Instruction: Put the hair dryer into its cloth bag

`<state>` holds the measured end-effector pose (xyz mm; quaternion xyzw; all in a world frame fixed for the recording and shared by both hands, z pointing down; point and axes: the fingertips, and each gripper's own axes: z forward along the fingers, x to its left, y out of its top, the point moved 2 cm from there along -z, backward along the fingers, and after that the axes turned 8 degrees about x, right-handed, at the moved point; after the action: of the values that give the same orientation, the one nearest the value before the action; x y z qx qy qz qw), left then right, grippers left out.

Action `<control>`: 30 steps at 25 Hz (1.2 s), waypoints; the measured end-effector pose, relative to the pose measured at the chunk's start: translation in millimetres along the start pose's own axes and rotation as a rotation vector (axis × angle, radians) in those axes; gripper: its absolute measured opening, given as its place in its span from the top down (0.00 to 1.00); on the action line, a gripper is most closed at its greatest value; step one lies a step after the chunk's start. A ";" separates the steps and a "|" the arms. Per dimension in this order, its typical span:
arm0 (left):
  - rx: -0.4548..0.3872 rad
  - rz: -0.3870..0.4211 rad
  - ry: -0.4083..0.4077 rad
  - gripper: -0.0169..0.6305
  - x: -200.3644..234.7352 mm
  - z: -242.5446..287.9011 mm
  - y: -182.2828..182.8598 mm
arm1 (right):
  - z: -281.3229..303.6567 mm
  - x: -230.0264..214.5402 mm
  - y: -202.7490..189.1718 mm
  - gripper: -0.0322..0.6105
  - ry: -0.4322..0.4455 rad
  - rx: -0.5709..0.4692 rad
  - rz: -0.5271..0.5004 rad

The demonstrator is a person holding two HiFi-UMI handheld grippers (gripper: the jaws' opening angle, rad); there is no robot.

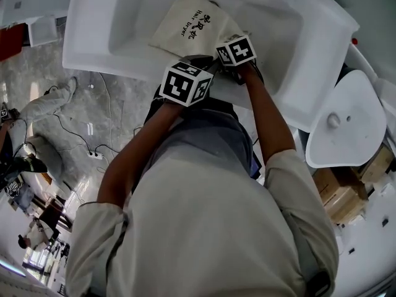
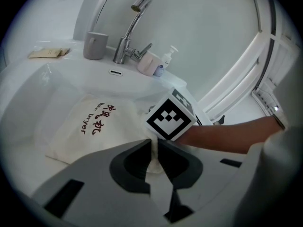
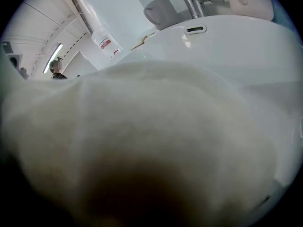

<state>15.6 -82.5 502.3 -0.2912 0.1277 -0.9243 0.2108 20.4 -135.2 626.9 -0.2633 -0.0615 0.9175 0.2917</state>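
White bathroom sink [image 1: 93, 36] from overhead, with faucet [image 2: 135, 22], grey cup [image 2: 96, 45] and soap bottle [image 2: 165, 60] along its back rim. Grey stone floor to the left, with cables trailing across it.

Cream cloth bag [image 1: 189, 26] in the basin, mostly flat, dark red print facing up, near edge bunched toward the person.

Left gripper [image 2: 154, 145] pressed together on a fold of that near edge, cloth squeezed in the narrow slit between the jaws.

Right gripper [image 1: 224, 57] just beside the left, at the same edge of the bag. Own view smothered by pale cloth, darker toward the bottom, with only the sink's rim and faucet base showing above it. Jaws not visible in any view, so cannot tell whether spread or closed. Possibly pushed into or under the bag's mouth.

No hair dryer to be seen in any view. Cannot tell whether already inside the bunched end or somewhere out of frame.

Probable step: finding and spreading the bag's mouth, one side pinned by the left gripper.

Next move, as a judgement: needs the pinned side held firm, the opposite lip drawn away to make an opening, and the right gripper's camera freed of cloth before any reach for the dryer.
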 end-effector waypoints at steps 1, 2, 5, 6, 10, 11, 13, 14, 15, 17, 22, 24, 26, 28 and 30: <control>-0.002 -0.006 0.000 0.90 0.6 0.4 -0.3 | 1.1 -0.9 0.3 0.56 0.000 0.000 -0.003; -0.004 -0.012 -0.001 0.90 1.4 0.3 -0.9 | 2.3 -1.2 1.0 0.56 0.001 -0.001 -0.006; -0.008 -0.030 0.006 0.90 4.9 0.0 -3.6 | 6.0 -0.4 3.1 0.56 0.003 -0.004 -0.010; -0.010 -0.038 0.010 0.90 6.2 0.8 -4.7 | 7.2 -0.6 3.0 0.56 0.005 -0.003 -0.008; -0.016 -0.073 0.007 0.90 9.2 3.8 -5.6 | 8.8 -0.9 3.1 0.56 0.023 0.007 0.009; -0.017 -0.083 0.001 0.90 9.7 4.3 -4.8 | 8.4 -0.5 3.7 0.56 0.027 0.008 0.014; -0.022 -0.100 -0.009 0.90 10.1 4.7 -3.7 | 7.2 0.4 3.9 0.55 0.034 0.007 0.024; -0.025 -0.106 -0.012 0.90 10.0 4.7 -3.9 | 6.5 0.9 3.3 0.54 0.036 0.007 0.030; -0.028 -0.111 -0.015 0.90 9.7 4.5 -4.6 | 5.9 1.1 2.2 0.54 0.036 0.007 0.037; -0.032 -0.119 -0.016 0.90 9.4 3.9 -6.3 | 3.9 0.8 0.0 0.54 0.033 0.011 0.052; -0.042 -0.134 -0.020 0.90 9.2 2.0 -5.8 | -6.2 -4.7 -3.3 0.53 0.030 -0.003 0.094; -0.047 -0.134 -0.019 0.90 9.4 -0.3 -6.5 | -10.1 -3.5 -4.2 0.53 0.041 -0.009 0.100; -0.054 -0.138 -0.018 0.89 9.6 -4.7 -7.7 | -14.7 -0.8 -5.7 0.53 0.044 -0.011 0.099; -0.065 -0.147 -0.017 0.89 10.1 -8.0 -7.9 | -20.1 0.7 -7.3 0.53 0.040 -0.017 0.096; -0.075 -0.157 -0.014 0.89 11.0 -9.2 -6.9 | -24.5 -0.2 -8.8 0.53 0.033 -0.025 0.094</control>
<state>-0.2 -80.5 502.9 -0.3147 0.1376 -0.9304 0.1277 37.7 -129.1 608.5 -0.2847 -0.0555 0.9248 0.2460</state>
